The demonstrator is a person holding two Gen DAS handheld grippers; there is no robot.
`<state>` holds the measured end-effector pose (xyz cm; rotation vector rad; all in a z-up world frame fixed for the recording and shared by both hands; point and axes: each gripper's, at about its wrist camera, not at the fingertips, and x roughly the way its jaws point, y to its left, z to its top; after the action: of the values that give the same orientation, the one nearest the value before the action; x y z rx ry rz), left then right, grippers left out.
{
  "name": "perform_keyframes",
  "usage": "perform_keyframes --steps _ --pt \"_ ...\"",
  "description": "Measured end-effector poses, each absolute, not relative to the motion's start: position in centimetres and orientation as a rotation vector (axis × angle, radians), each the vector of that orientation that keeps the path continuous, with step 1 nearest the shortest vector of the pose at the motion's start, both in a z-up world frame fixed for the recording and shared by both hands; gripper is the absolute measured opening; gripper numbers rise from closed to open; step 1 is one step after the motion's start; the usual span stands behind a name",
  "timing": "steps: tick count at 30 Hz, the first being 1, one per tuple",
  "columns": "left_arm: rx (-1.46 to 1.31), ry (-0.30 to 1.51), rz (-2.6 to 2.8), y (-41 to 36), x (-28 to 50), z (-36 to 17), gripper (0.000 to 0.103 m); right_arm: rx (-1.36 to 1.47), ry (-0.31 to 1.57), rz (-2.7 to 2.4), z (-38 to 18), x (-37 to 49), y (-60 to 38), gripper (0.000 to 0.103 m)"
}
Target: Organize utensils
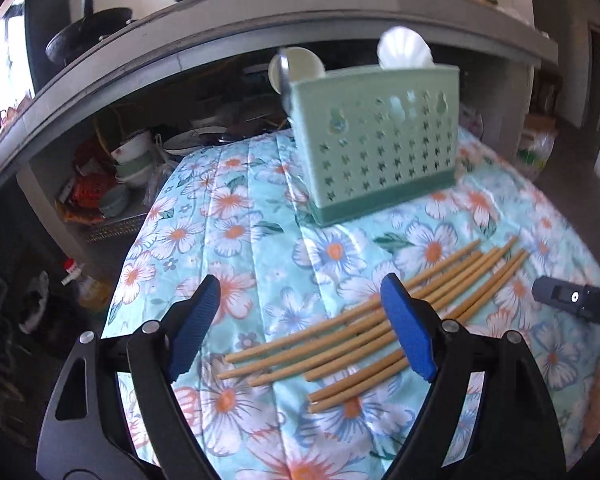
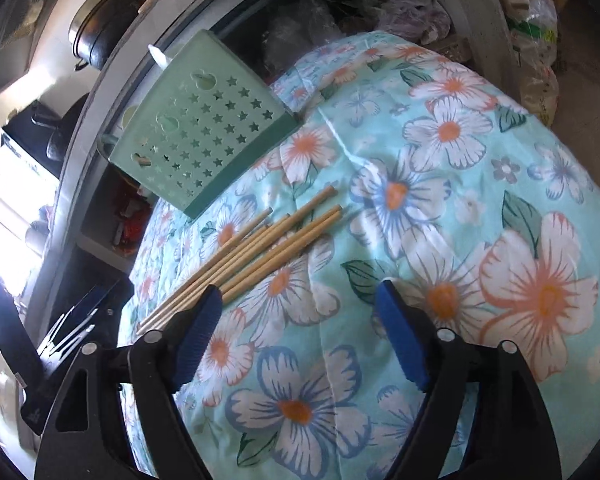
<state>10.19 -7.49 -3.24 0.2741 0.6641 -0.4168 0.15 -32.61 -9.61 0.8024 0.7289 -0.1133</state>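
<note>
Where flowered cloth (image 1: 236,200) covers tabletop, green utensil holder (image 1: 380,136) upright toward twelve o'clock in left view, white spoons (image 1: 404,50) poking above rim. Nearer, wooden chopsticks (image 1: 380,320) loose in a fan, running seven to two o'clock. Left gripper (image 1: 300,320) above them, jaws wide apart, empty. Right gripper (image 2: 298,324) likewise, jaws wide apart, empty, chopsticks at ten o'clock.

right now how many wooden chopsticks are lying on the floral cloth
6: tan wooden chopsticks lying on the floral cloth before the green perforated holder, four fanned together, two paired nearer the open left gripper. Its finger crosses them, so another may be hidden.
</note>
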Motion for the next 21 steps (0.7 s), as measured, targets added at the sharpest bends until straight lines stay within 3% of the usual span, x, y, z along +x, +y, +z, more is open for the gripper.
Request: perform_keyframes --steps 5,14,21 --pt "0.148 0.726 -0.393 -4.8 12.5 -4.1 0.080 0.778 0.699 -0.102 -9.8 0.4 -31.8 0.096" --pt "-0.077 0.928 -0.332 -1.7 16.3 -8.0 0.080 0.697 0.692 -0.125 -9.8 0.5 -30.9 0.097" --pt "-0.122 0.958 -0.369 -1.0 16.0 -8.9 0.088 0.685 0.693 -0.128 -9.8 0.5 -30.8 0.097"
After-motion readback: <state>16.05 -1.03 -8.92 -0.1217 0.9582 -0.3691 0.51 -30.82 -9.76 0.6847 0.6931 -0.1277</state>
